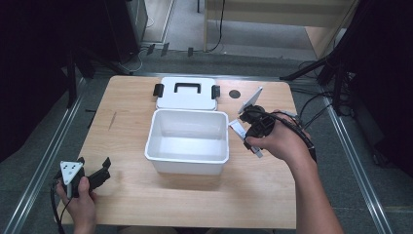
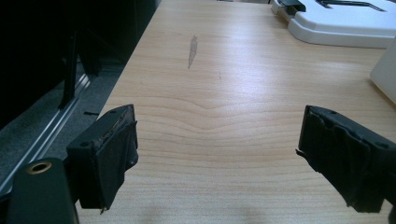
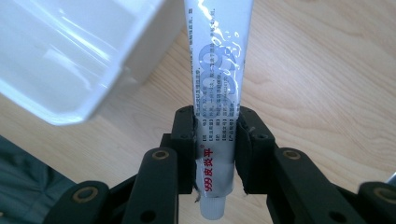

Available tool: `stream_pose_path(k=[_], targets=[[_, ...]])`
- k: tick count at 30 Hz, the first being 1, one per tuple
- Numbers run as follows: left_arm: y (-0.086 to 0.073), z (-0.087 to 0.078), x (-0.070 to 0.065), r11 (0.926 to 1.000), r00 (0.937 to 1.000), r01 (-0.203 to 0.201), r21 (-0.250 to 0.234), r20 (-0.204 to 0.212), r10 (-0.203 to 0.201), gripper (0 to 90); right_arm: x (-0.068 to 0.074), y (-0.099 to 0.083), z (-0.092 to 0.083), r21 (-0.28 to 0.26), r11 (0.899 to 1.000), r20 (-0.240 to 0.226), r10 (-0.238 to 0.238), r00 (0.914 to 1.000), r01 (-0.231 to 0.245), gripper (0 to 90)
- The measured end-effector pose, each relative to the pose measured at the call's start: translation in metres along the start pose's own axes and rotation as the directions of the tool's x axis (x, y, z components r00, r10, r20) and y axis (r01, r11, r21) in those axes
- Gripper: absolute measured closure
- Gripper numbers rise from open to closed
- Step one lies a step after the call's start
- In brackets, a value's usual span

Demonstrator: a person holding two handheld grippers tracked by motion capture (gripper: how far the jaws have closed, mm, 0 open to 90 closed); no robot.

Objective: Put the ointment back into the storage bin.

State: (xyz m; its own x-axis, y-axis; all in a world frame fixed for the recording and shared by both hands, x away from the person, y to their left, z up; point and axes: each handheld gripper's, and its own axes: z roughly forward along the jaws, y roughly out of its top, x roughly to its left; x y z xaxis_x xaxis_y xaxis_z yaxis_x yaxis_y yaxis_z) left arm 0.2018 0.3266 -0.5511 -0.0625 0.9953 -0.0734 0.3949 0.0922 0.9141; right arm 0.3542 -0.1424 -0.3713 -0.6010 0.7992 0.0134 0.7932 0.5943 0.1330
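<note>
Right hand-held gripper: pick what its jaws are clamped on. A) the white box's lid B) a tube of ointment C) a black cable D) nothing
B: in the right gripper view, the right hand-held gripper has both jaws pressed against a white tube of ointment near its cap end, beside the white box.

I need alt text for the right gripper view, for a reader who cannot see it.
The right gripper clamps a white ointment tube near its capped end, above a wooden table. The corner of an open white plastic box sits at upper left.
</note>
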Motion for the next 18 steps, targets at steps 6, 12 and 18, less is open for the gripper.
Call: stream_pose_path(k=[6,12,18], targets=[[0.000,0.000,0.000,1.0000,1.0000,0.001,0.000,0.001,-0.001,12.4,0.016,0.016,-0.009,-0.009,0.999,-0.013,-0.032,0.9994,0.032,72.3],[0.000,0.000,0.001,1.0000,1.0000,0.001,0.002,0.003,-0.001,12.4,0.031,0.031,-0.008,-0.017,0.998,-0.032,-0.064,0.9974,0.063,72.2],[0.000,0.000,0.001,1.0000,1.0000,0.003,0.000,0.003,-0.003,12.4,0.043,0.043,-0.007,-0.029,0.996,-0.056,-0.084,0.9949,0.082,72.2]])
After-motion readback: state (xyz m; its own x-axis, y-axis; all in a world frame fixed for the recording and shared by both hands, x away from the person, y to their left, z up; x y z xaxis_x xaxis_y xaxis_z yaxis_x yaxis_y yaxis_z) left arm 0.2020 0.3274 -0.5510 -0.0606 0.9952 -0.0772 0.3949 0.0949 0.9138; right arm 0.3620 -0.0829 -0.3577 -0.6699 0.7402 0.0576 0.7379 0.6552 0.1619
